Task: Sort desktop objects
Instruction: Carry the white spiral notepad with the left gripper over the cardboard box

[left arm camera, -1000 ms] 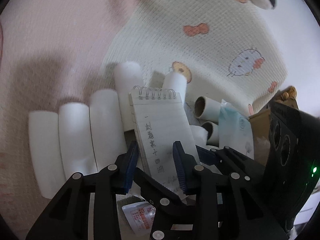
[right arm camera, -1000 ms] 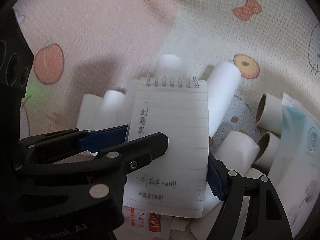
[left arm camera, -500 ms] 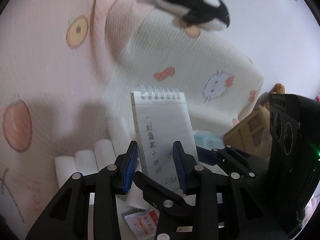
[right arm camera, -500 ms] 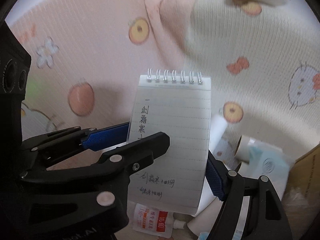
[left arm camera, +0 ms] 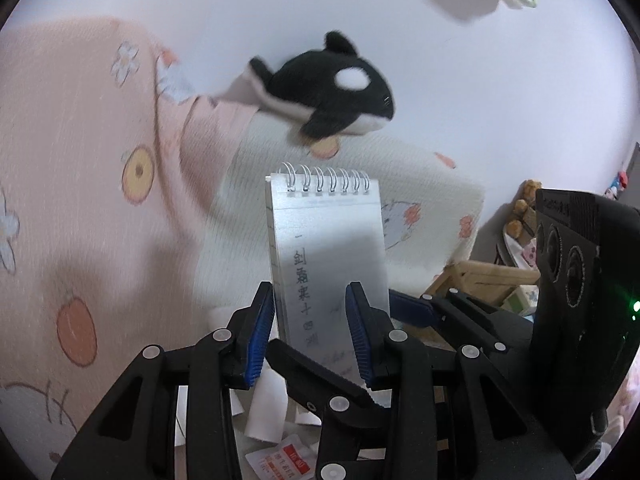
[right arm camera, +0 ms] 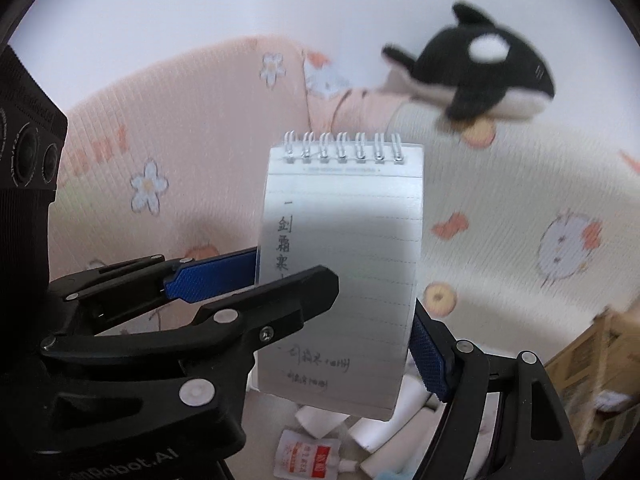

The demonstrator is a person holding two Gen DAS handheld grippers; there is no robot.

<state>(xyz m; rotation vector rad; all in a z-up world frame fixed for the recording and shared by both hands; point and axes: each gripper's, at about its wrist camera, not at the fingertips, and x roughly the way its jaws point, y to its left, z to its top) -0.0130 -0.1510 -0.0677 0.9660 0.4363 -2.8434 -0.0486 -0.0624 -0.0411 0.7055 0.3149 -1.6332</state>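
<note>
The white spiral-bound notepad (left arm camera: 326, 256) hangs in the air above the patterned pink-and-cream blanket (left arm camera: 80, 184), held from two sides at once. On its left edge, the left gripper (left arm camera: 310, 332) stands at a middling width; from its own camera the pad sits between the blue pads, but I cannot tell whether they press on it. On the right, the right gripper (right arm camera: 336, 312) is closed across the pad's width, blue pads on both long edges.

The risk, as I judge it, lies in the shared hold: if the two hands drift apart or twist unevenly, the soft pages could buckle or slip from the edge grip and fall onto the white paper rolls (right arm camera: 368, 428) below.

A column of handwritten Chinese characters runs down the pad's left margin, with fainter scribbles near its bottom. The small white sachet with a red label (right arm camera: 306, 456) carries print too blurred to read. The left gripper's body reads "Robot.AI", partly cut off.
</note>
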